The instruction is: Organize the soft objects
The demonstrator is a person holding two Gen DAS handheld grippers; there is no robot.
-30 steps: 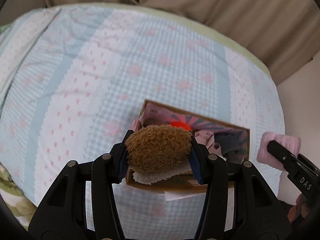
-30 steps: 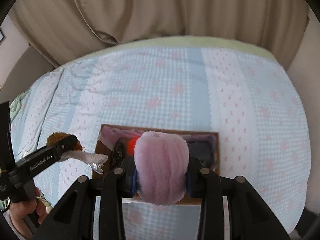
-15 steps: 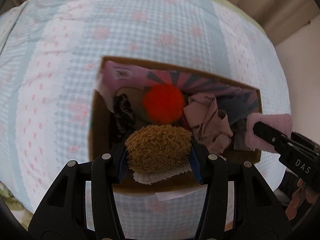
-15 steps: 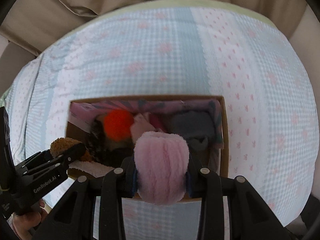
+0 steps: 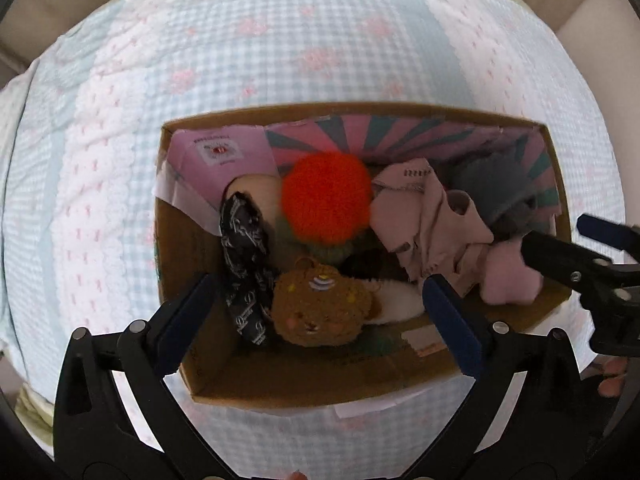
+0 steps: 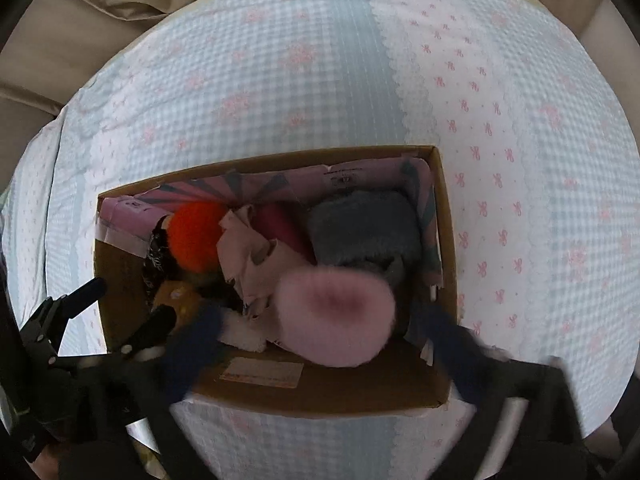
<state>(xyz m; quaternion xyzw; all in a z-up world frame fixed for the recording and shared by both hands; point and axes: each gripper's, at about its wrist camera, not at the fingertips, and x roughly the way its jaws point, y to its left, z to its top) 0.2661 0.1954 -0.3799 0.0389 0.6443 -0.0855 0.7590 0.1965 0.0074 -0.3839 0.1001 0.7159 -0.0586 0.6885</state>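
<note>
Left gripper: we see our left gripper [image 5: 320, 312] pointing down into the box, its jaws having just been opening; they now stand spread wide, clear of the toy lying between them.
Brown bear toy: the brown bear toy [image 5: 320, 312] lies face up in the near part of the box, touching neither blue pad.
Right gripper: our right gripper [image 6: 324, 332] has also just been opening its jaws; they stand spread, blurred, on either side of the pink item.
Pink fluffy item: the pink fluffy item [image 6: 334, 316] sits between those jaws at the near right of the box; we cannot tell whether it has come to rest.
Cardboard box: the cardboard box [image 5: 192, 364] stands on the bed, near edge towards us.
Other contents: an orange pompom [image 5: 326, 198] at the far middle, a black patterned cloth [image 5: 244, 264] to the left, a beige garment [image 5: 432, 228] right of the pompom, a grey fluffy item [image 6: 364, 228] at the far right.
Bedspread: the bedspread [image 6: 280, 80], blue check with pink motifs, surrounds the box.
</note>
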